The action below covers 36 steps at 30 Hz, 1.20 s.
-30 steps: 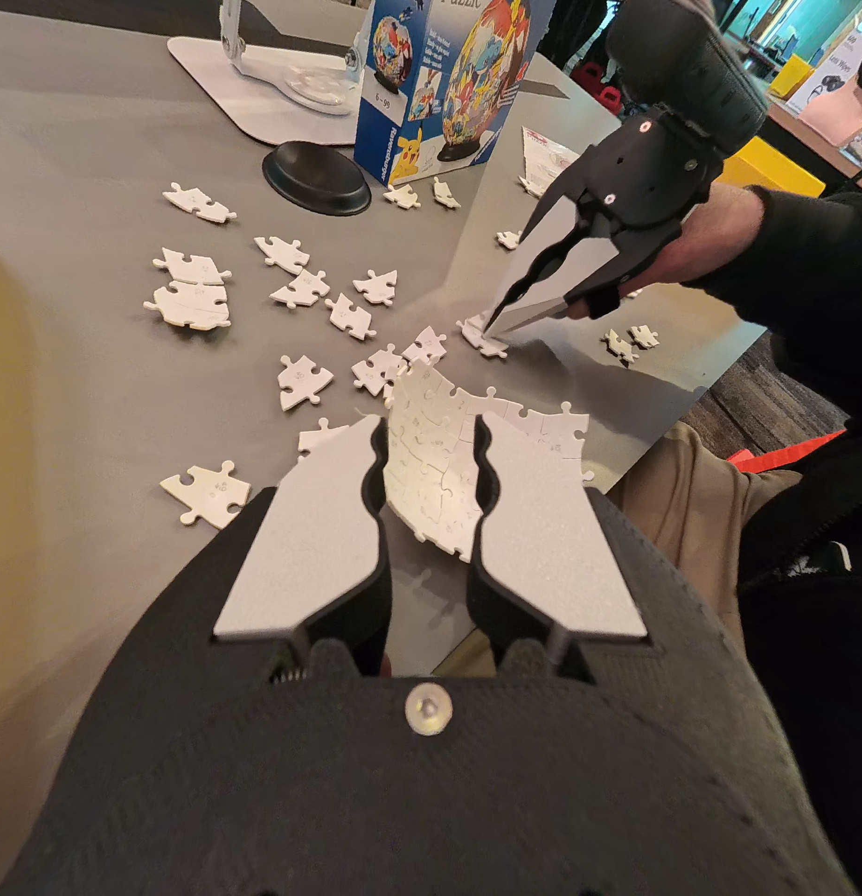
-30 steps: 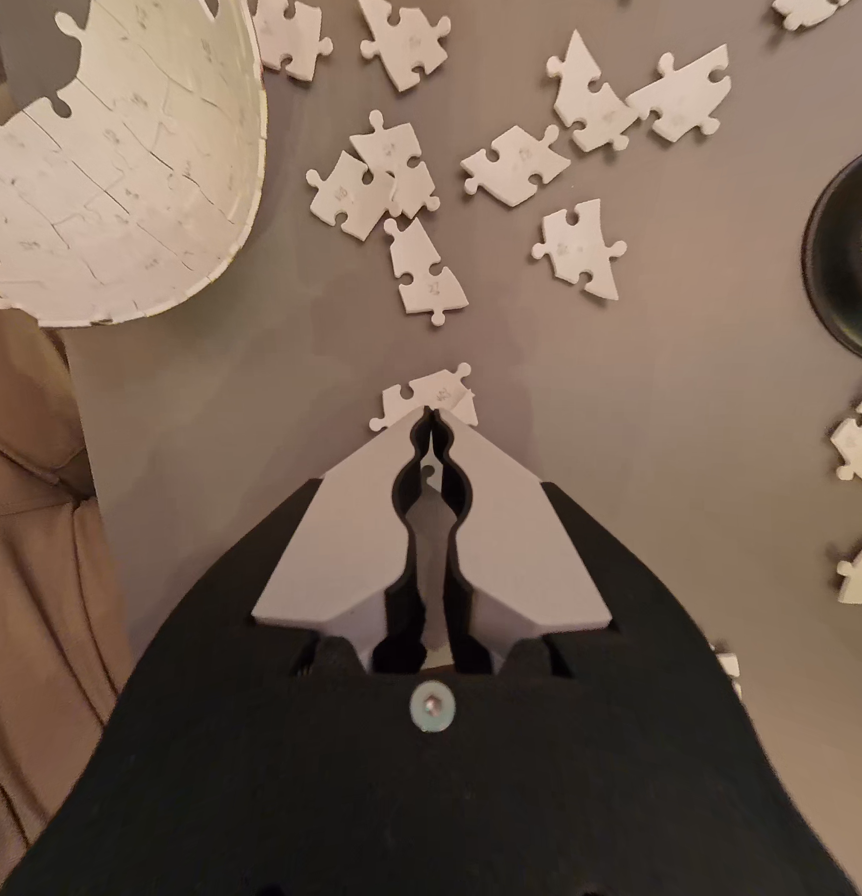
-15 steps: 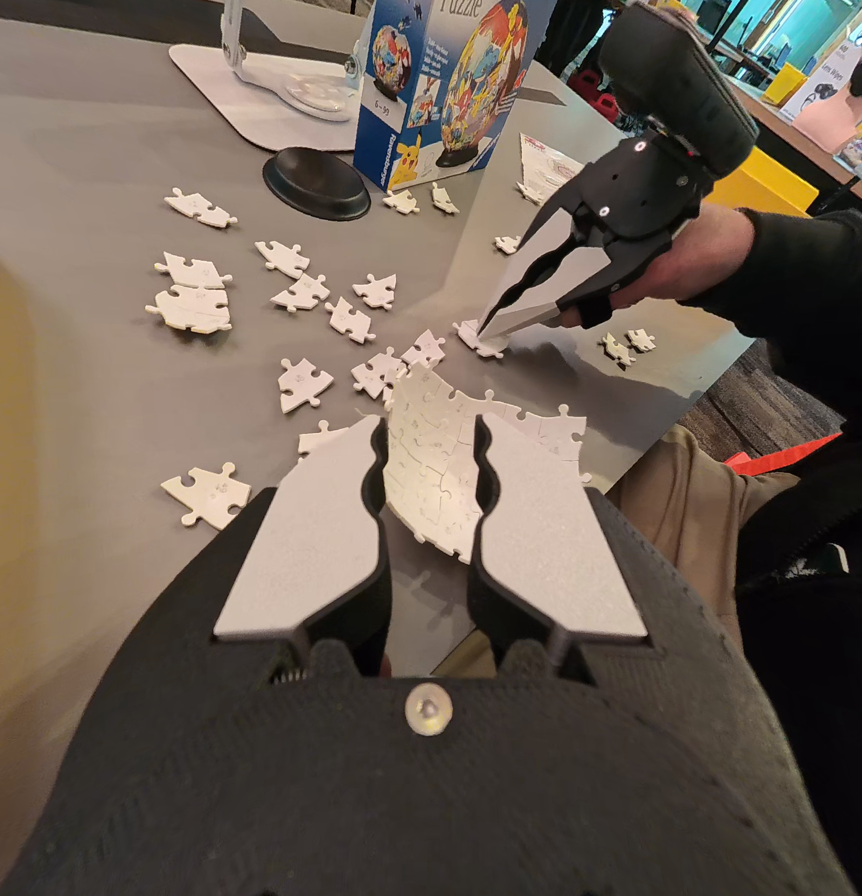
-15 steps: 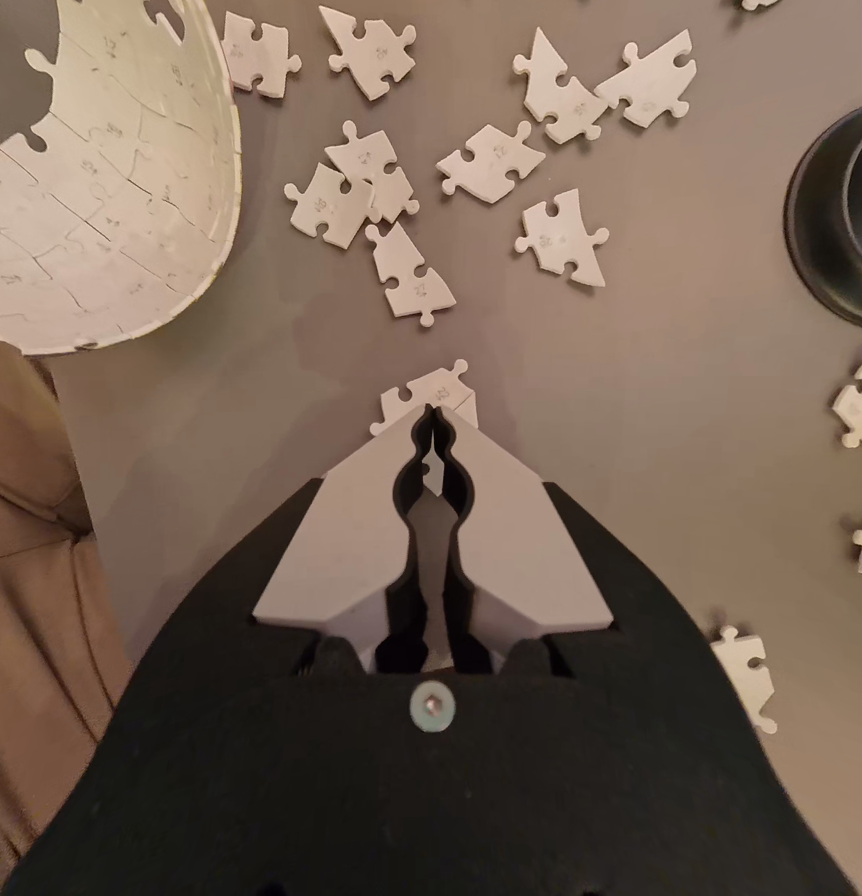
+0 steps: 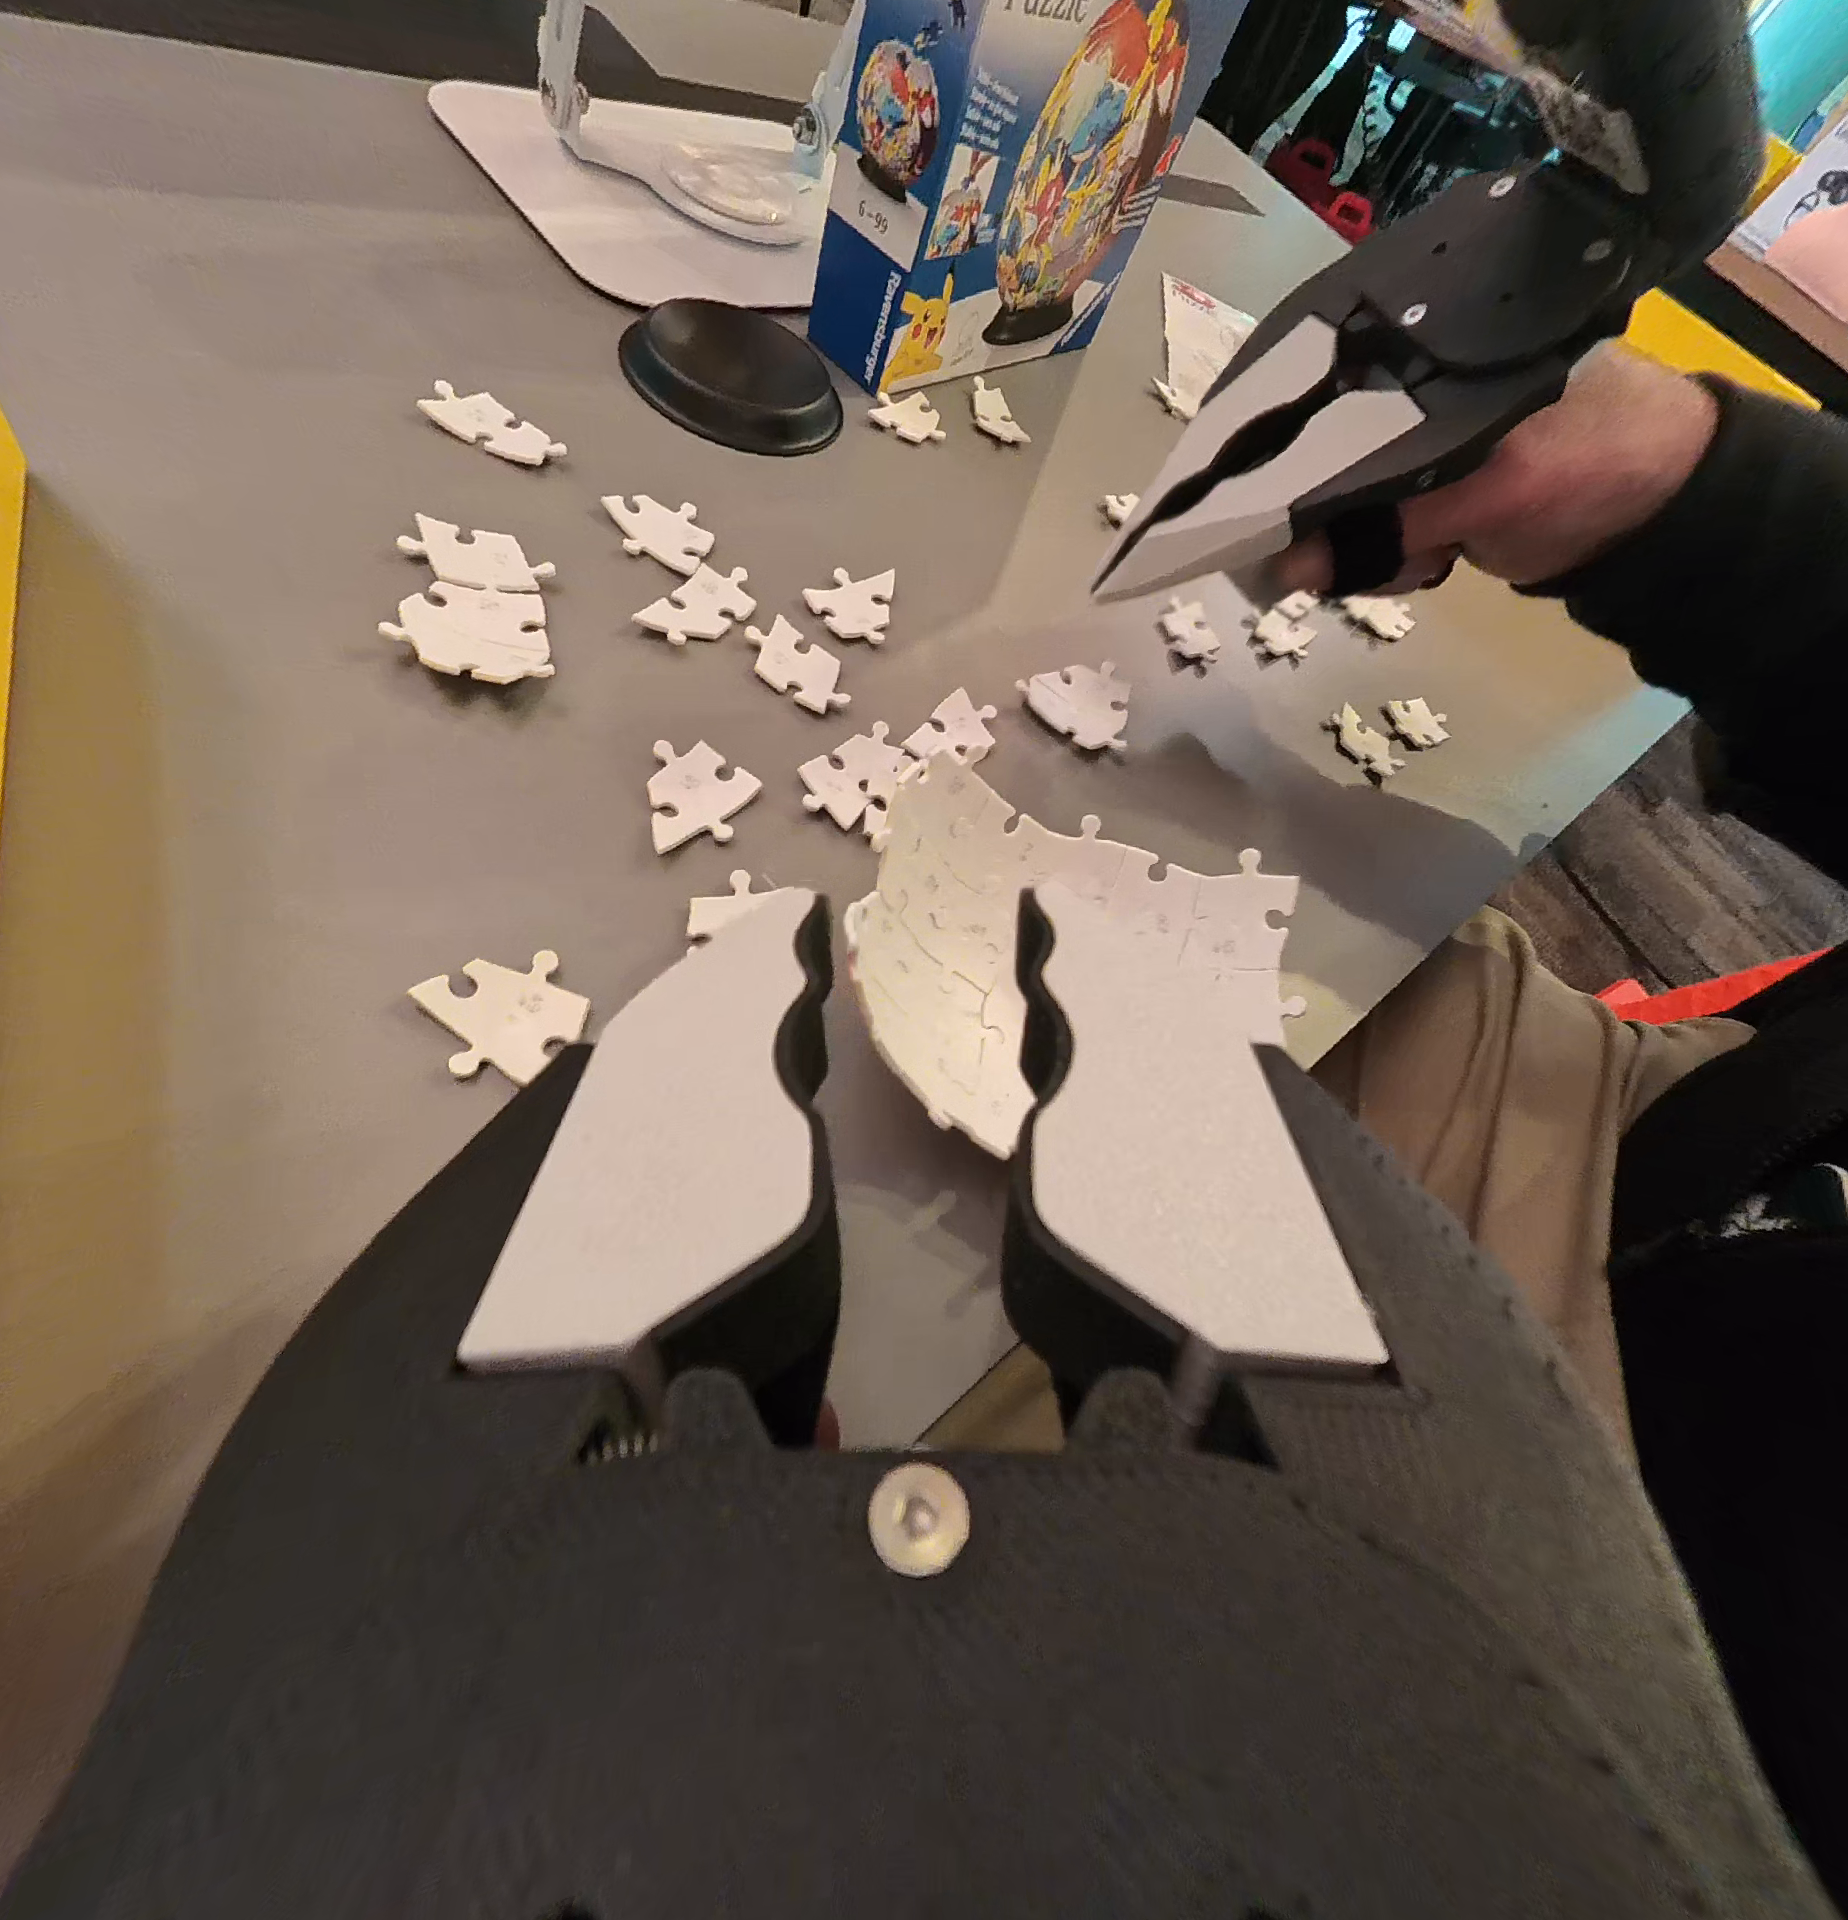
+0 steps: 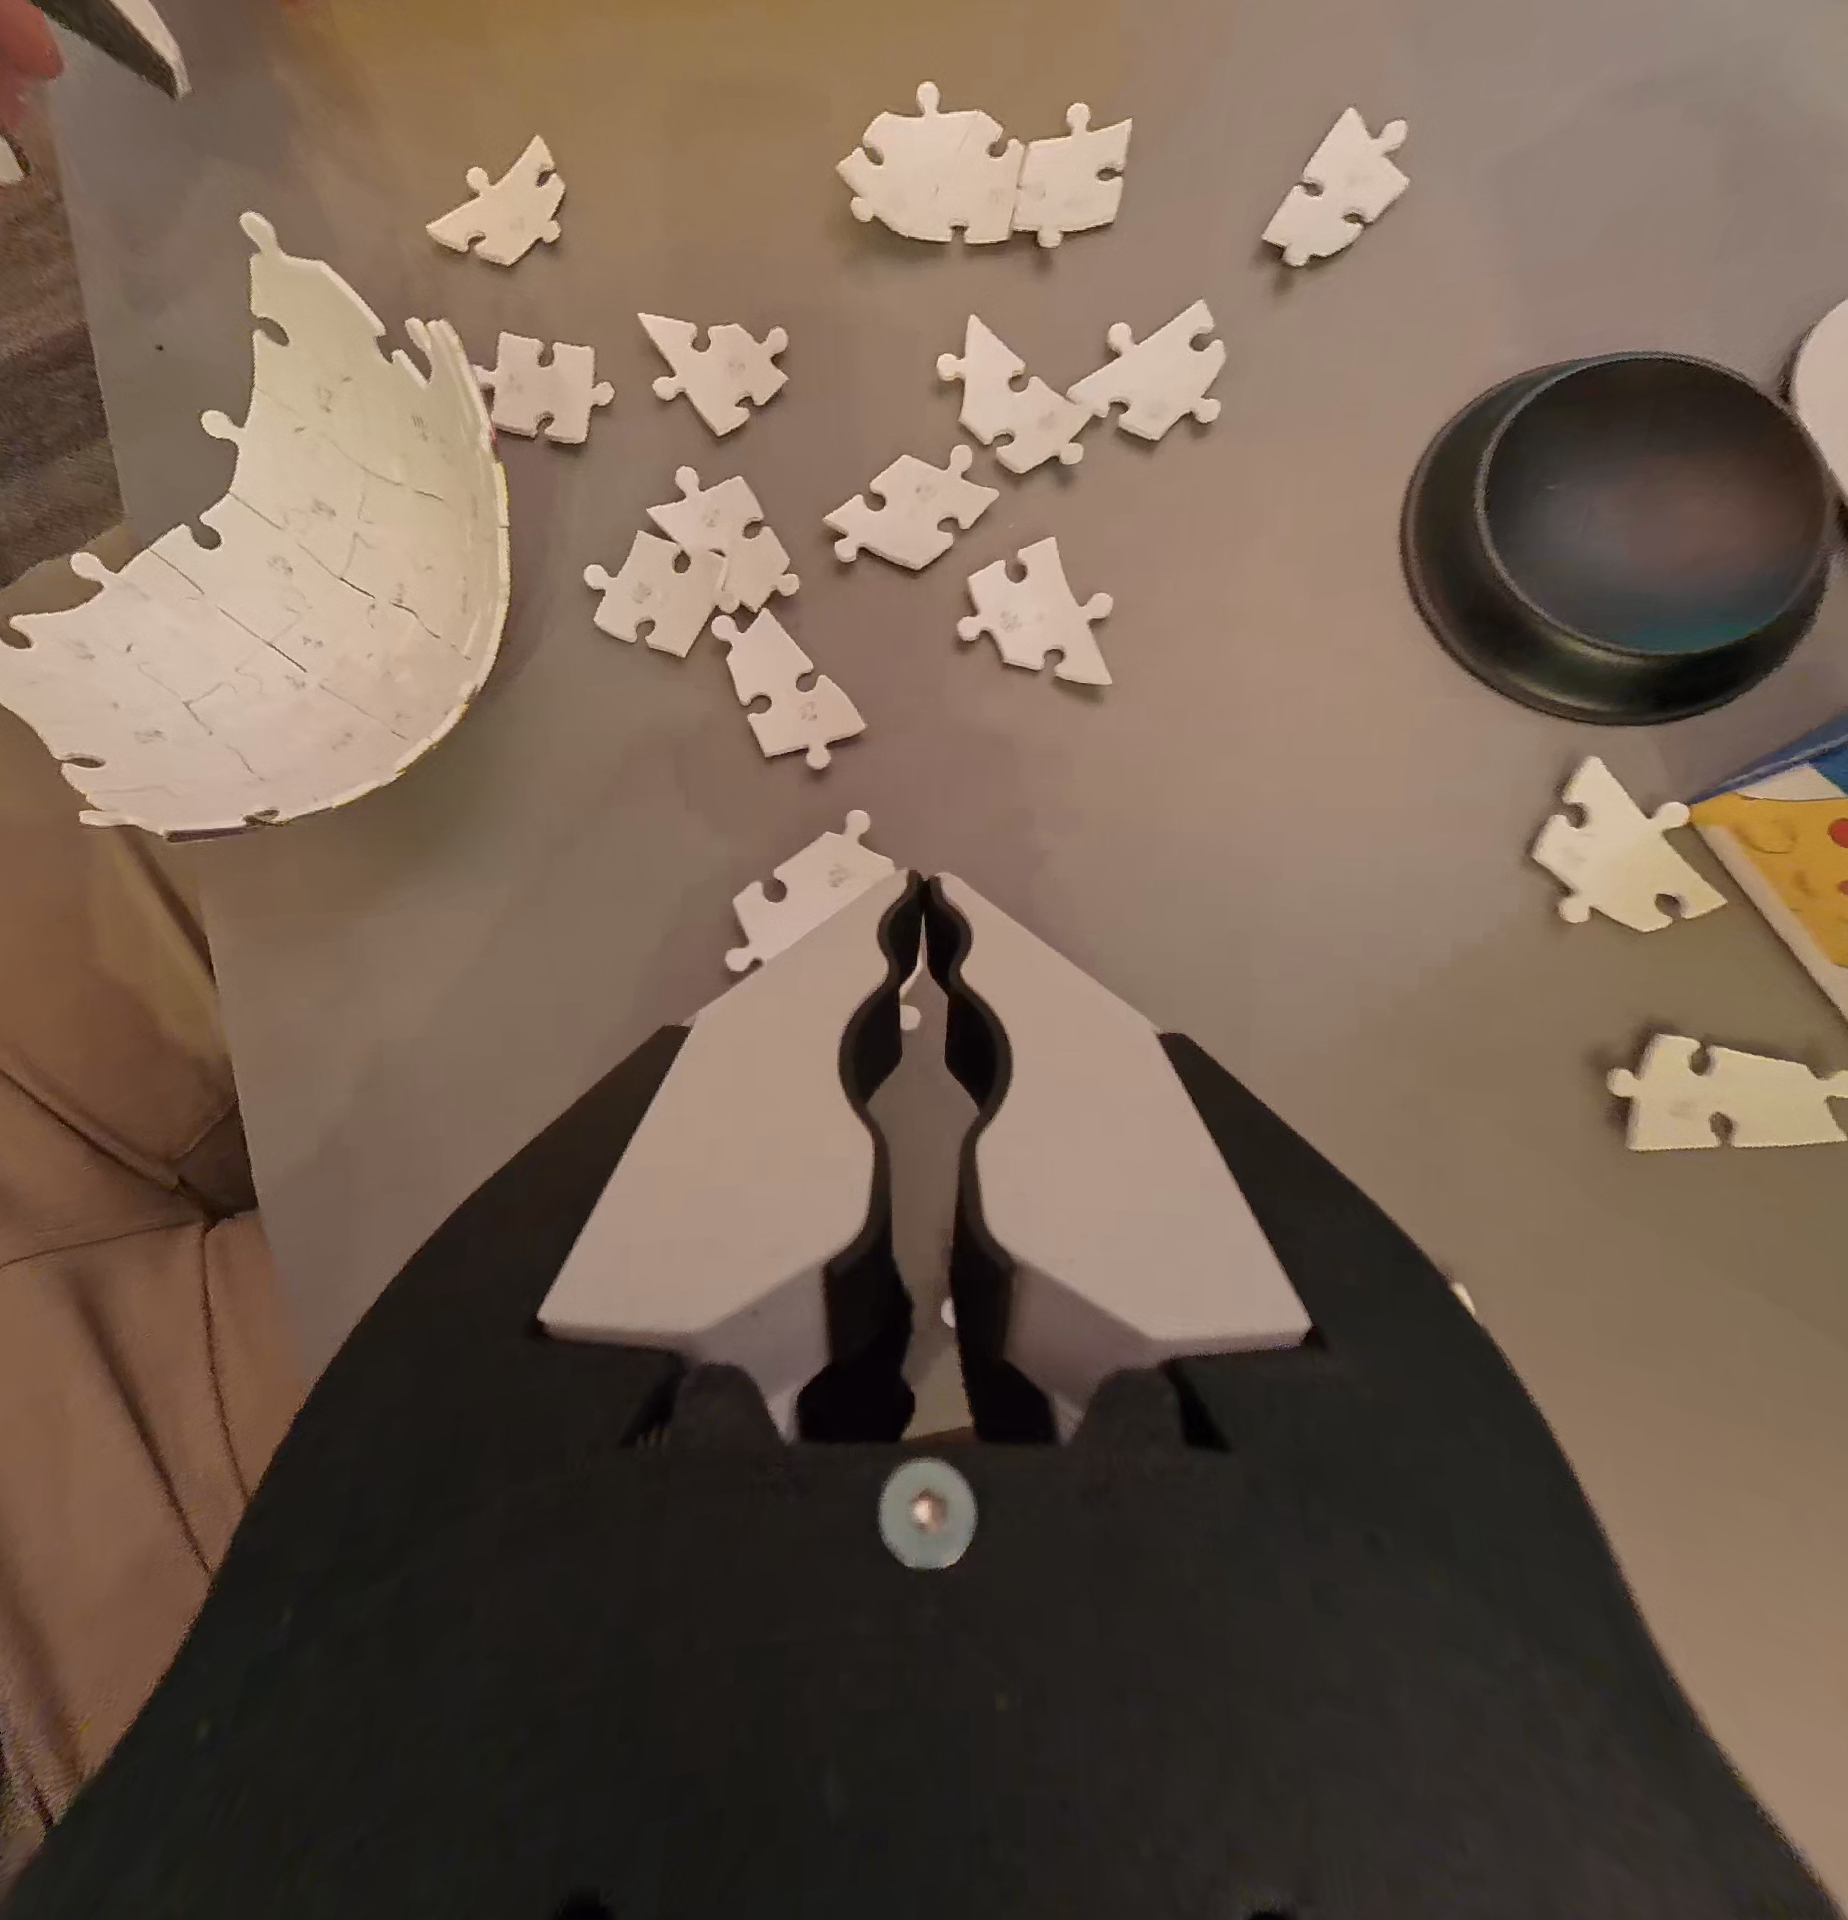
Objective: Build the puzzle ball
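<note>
My left gripper (image 5: 920, 920) is shut on a curved white shell of joined puzzle pieces (image 5: 951, 966) and holds it above the table's near edge. The shell also shows at the left of the right wrist view (image 6: 276, 623). My right gripper (image 6: 925, 883) is shut, with nothing seen between its tips. In the left wrist view it (image 5: 1107, 587) hangs above the table. A small joined piece (image 5: 1076, 707) lies on the table below it, partly hidden by a finger in the right wrist view (image 6: 806, 899). Several loose white pieces (image 6: 909, 509) lie scattered on the grey table (image 5: 224, 831).
A black round stand (image 5: 733, 374) (image 6: 1626, 540) and the puzzle box (image 5: 1003, 187) stand at the back. A white base plate (image 5: 587, 197) lies behind them. The table edge (image 5: 1471, 883) runs close on the right, with a person's tan trousers (image 6: 89, 1143) beyond it. My right tips are roughly 30 cm from the white base plate (image 5: 587, 197).
My right gripper has risen off the small joined piece and drawn back, still shut; the piece stays on the table. My left gripper keeps the shell almost still.
</note>
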Available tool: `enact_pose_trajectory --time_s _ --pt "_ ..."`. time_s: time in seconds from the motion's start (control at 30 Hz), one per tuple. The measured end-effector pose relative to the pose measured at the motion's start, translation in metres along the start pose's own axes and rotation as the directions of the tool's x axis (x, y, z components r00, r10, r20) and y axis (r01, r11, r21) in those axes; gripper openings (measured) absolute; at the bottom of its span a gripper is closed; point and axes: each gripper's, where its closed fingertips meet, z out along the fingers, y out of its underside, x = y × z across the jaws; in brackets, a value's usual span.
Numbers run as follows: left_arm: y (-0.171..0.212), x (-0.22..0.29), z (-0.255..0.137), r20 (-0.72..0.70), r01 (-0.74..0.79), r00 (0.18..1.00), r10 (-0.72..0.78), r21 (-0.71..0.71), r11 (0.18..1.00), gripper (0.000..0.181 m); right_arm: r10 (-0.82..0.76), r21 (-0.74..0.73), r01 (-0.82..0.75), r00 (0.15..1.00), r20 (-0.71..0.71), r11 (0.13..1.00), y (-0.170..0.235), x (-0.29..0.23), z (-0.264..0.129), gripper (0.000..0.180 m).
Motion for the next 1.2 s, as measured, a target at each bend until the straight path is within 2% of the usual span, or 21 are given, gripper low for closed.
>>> enact_pose_trajectory --time_s 0.33,0.57,0.8,0.9,1.2 --pt "0.012 -0.014 0.005 0.032 0.026 0.999 -0.025 -0.033 0.999 0.035 0.044 0.056 -0.042 0.999 -0.023 0.998 -0.003 0.028 -0.016 0.009" --pt "0.017 -0.020 0.010 0.033 0.045 0.998 -0.044 -0.041 0.998 0.036 0.063 0.036 -0.061 0.996 -0.057 0.998 0.010 0.048 -0.017 0.013" --pt "0.015 -0.025 0.012 0.039 0.063 0.997 -0.062 -0.015 0.998 0.037 0.111 0.054 -0.105 0.987 -0.120 0.993 0.022 0.080 -0.039 0.018" --pt "0.016 -0.026 0.014 0.034 0.074 0.997 -0.073 -0.013 0.997 0.038 0.111 0.029 -0.108 0.985 -0.130 0.994 0.034 0.089 -0.052 0.017" --pt "0.018 -0.028 0.015 0.030 0.088 0.996 -0.087 -0.008 0.996 0.038 0.009 -0.159 -0.007 1.000 0.013 0.987 0.079 0.065 -0.062 0.019"
